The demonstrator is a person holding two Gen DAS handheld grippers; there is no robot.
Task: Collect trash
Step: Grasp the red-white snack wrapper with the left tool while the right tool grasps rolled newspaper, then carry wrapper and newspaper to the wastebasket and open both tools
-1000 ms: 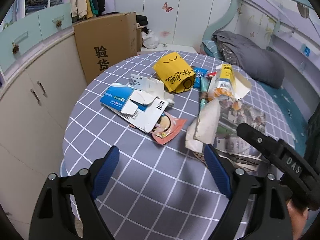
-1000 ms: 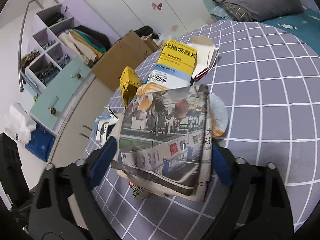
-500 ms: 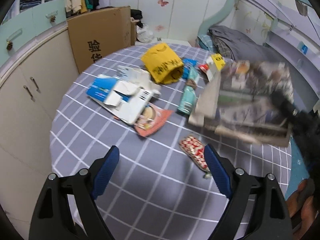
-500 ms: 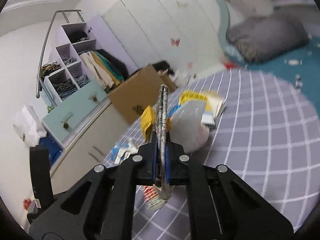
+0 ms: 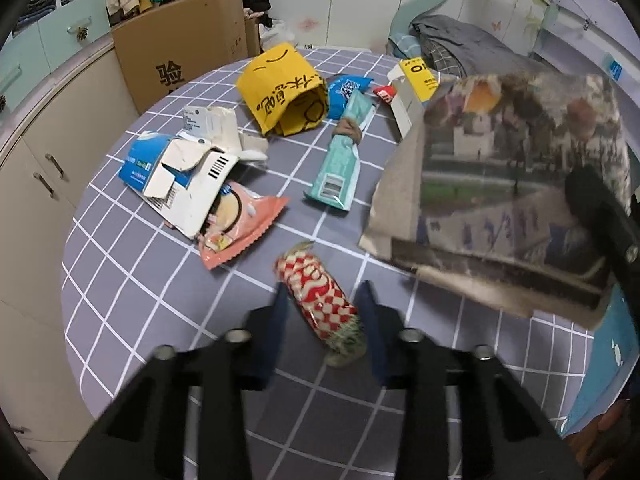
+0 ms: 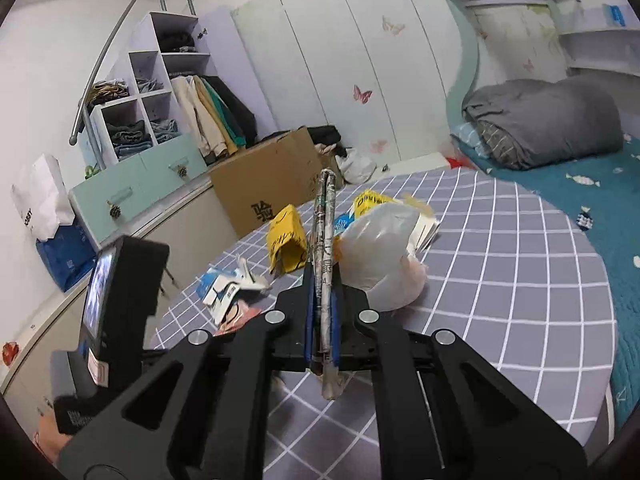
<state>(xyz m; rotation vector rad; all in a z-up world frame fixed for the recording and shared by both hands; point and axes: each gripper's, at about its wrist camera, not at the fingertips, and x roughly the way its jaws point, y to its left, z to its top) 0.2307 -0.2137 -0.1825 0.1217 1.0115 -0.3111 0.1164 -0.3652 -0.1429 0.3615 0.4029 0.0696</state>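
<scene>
Right gripper point(image 6: 322, 320) is clenched on the folded printed newspaper point(image 5: 516, 200), carried edge-on above the grey checked table point(image 5: 160, 300). Left gripper point(image 5: 325, 312), fingers closing, straddles the red-and-white checkered wrapper roll point(image 5: 318, 294) lying on the cloth, pads not yet pressing. Risk: the round roll squirts out sideways, or the thin paper slips free.

newspaper point(image 5: 508, 184) blurred, hiding table point(image 5: 152, 280) behind
</scene>
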